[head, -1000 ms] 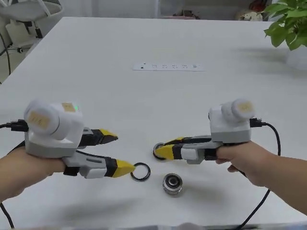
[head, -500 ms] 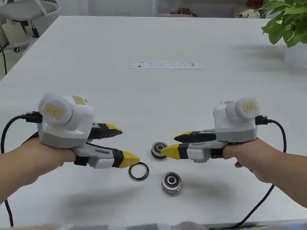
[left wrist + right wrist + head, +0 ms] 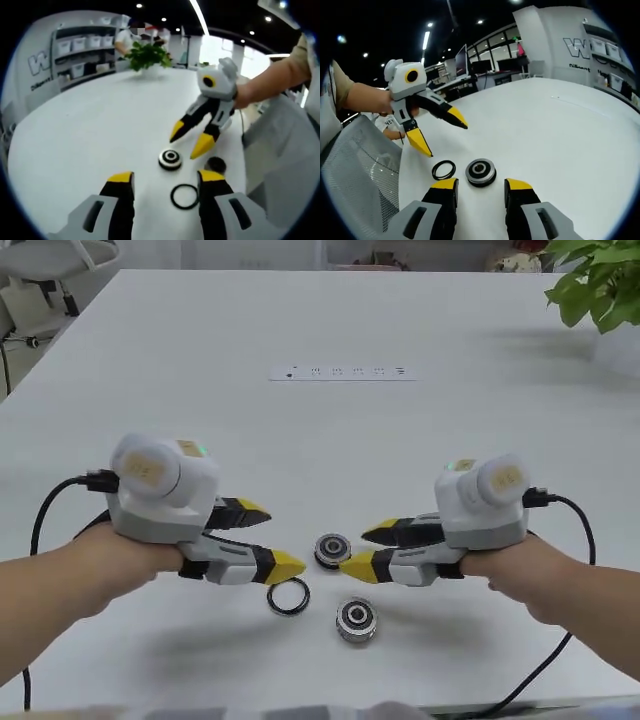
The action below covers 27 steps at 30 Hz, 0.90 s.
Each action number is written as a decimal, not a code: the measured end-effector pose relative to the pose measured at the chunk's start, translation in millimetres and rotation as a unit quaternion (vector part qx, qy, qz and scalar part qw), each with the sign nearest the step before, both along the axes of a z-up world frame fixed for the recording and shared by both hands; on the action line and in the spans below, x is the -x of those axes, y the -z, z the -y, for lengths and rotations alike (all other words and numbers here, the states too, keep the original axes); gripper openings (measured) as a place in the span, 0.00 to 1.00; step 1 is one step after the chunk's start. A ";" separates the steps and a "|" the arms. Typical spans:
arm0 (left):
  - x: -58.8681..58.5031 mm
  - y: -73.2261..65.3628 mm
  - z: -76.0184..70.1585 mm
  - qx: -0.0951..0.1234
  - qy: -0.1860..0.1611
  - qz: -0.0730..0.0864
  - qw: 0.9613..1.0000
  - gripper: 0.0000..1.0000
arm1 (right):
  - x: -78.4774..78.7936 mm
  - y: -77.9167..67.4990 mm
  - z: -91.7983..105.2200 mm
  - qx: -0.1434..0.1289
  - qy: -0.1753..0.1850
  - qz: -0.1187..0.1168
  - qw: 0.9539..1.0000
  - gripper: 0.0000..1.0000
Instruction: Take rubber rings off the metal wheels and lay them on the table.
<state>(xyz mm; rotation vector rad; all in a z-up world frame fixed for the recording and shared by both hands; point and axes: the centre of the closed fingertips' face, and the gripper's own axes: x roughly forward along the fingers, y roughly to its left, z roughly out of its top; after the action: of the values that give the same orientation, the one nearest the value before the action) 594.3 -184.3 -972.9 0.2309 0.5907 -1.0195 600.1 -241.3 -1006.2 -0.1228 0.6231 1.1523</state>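
Note:
A loose black rubber ring [image 3: 288,597] lies flat on the white table [image 3: 330,450]. Just beyond it sits a metal wheel [image 3: 331,550] with a dark outer band. A second wheel [image 3: 357,620], silvery, rests nearer the front edge. My left gripper [image 3: 280,538] hovers open, its lower tip just above and left of the loose ring [image 3: 184,195]. My right gripper [image 3: 357,549] is open, facing it, tips close to the right of the dark-banded wheel [image 3: 480,172]. Nothing sits between either pair of jaws. In the left gripper view the right gripper [image 3: 186,144] hangs over that wheel [image 3: 170,159].
A white power strip [image 3: 343,372] lies flat mid-table. A leafy plant [image 3: 600,285] stands at the far right corner. An office chair [image 3: 40,270] stands beyond the far left edge. Cables trail from both grippers toward the front edge.
The left gripper has moved right toward the ring and wheels. The right gripper sits slightly lower, tips beside the dark-banded wheel. Ring and wheels have stayed put.

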 end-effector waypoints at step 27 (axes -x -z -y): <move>-9.7 18.2 37.8 -0.011 0.029 -0.005 1.000 0.33 | -2.0 13.9 -5.1 0.020 -0.009 0.020 1.000 0.17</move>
<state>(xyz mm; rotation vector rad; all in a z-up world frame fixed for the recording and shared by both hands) 604.0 -222.1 -991.1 0.2638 0.6068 -1.0713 602.1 -236.2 -1020.1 -0.1855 0.6100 1.1515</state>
